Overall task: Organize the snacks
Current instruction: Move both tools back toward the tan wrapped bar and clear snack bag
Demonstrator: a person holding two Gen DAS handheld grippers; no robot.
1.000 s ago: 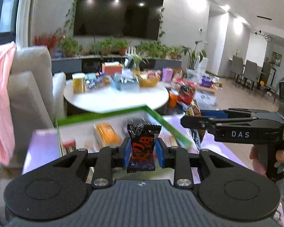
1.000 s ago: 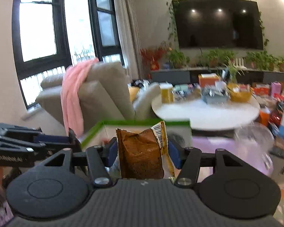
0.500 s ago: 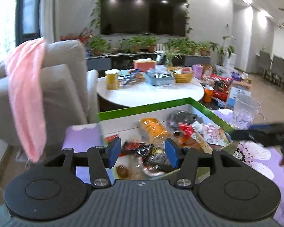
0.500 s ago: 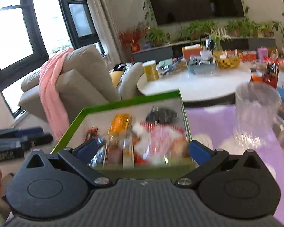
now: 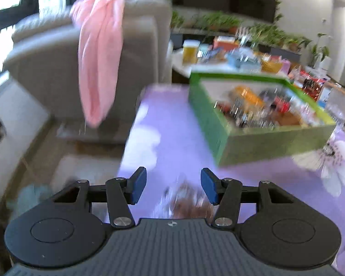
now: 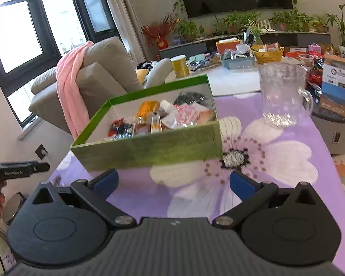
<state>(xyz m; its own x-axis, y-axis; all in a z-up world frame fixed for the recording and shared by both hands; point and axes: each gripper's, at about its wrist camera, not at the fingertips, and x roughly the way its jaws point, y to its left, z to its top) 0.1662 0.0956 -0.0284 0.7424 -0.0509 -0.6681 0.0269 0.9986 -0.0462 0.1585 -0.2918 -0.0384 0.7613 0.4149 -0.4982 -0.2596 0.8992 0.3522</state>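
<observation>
Living room, purple floral tablecloth on table. Green cardboard box at 12 o'clock, rigid, matte, full of crinkly snack packets. Blurred brown wrapped snack at 6 o'clock on left view: probably light, slippery foil, pinch mid-body. Left gripper released, empty. Right gripper spread wide, empty.

Open cloth in front of the green box

Bare purple tablecloth lies before it; a glass pitcher stands off its right side.
</observation>
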